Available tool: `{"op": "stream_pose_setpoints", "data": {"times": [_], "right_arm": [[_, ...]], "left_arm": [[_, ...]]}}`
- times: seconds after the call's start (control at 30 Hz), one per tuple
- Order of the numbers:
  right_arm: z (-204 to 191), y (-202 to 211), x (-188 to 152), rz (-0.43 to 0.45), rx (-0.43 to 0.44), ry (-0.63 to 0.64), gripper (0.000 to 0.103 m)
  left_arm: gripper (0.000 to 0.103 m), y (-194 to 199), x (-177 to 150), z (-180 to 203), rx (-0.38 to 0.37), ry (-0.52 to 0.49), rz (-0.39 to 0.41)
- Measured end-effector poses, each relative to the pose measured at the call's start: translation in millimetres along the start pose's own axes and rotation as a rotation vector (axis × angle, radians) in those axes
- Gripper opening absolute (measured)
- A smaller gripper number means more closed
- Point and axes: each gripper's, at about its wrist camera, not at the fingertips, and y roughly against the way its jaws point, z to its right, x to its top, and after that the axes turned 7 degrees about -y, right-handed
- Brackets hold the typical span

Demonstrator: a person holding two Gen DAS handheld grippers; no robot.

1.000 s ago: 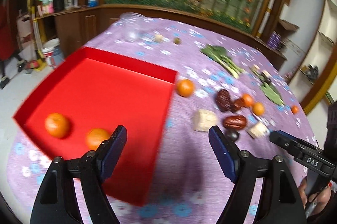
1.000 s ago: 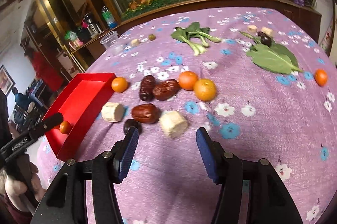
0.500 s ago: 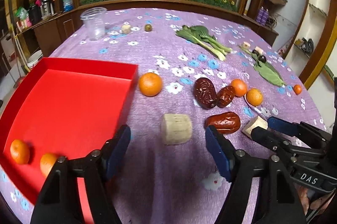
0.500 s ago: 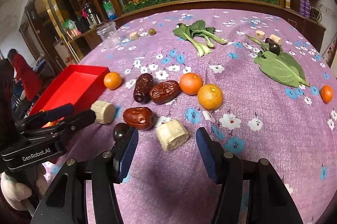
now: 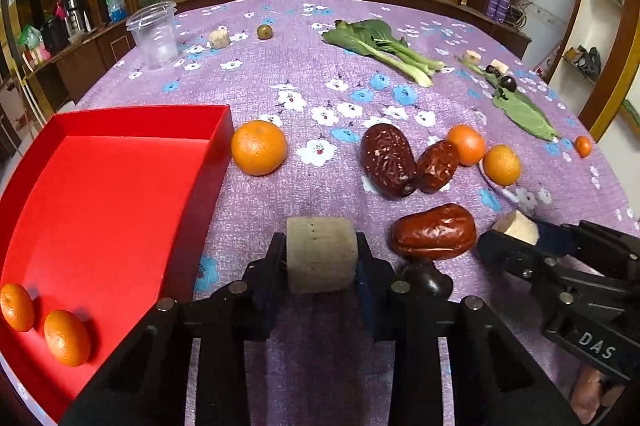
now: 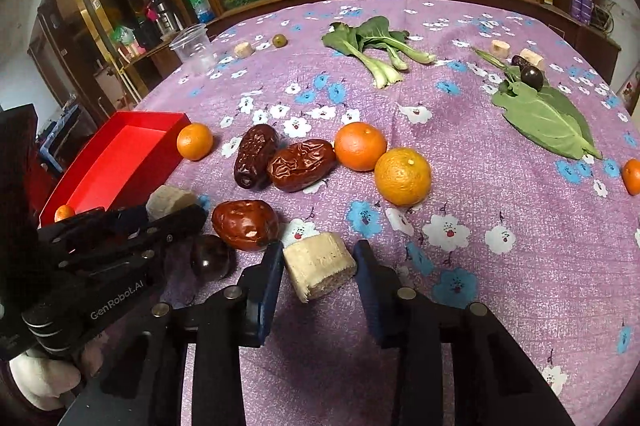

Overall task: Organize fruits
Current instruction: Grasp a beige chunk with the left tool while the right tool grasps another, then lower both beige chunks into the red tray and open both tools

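My left tool is closing, pads pressing the pale cylinder; my right tool is closing around a pale chunk, its right pad still apart. The date at ten o'clock could get nudged.

Purple floral tablecloth bearing red tray, oranges, dates, greens.

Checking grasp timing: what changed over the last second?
Both grippers came down onto pale chunks and are closing. The left gripper has its pads on the round chunk; the right gripper straddles the cut chunk, one pad touching. The red tray, its two oranges and the dates stayed put.
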Motion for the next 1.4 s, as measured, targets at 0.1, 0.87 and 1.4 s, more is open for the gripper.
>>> {"op": "stream_pose_setpoints", "data": {"times": [0.1, 0.87, 1.4], "right_arm": [[0.1, 1.5, -0.5, 0.004, -0.005, -0.006, 0.039], [-58.9, 74.9, -9.3, 0.127, 0.076, 0.079, 0.039], [-224.7, 157.6, 76.7, 0.305, 0.344, 0.299, 0.039]], "left_arm": [[0.029, 6.6, -1.6, -3.3, -0.010, 0.020, 0.013], [0.029, 143.3, -20.9, -47.5, -0.076, 0.163, 0.253], [0.029, 223.7, 24.8, -173.6, 0.095, 0.211, 0.375]]}}
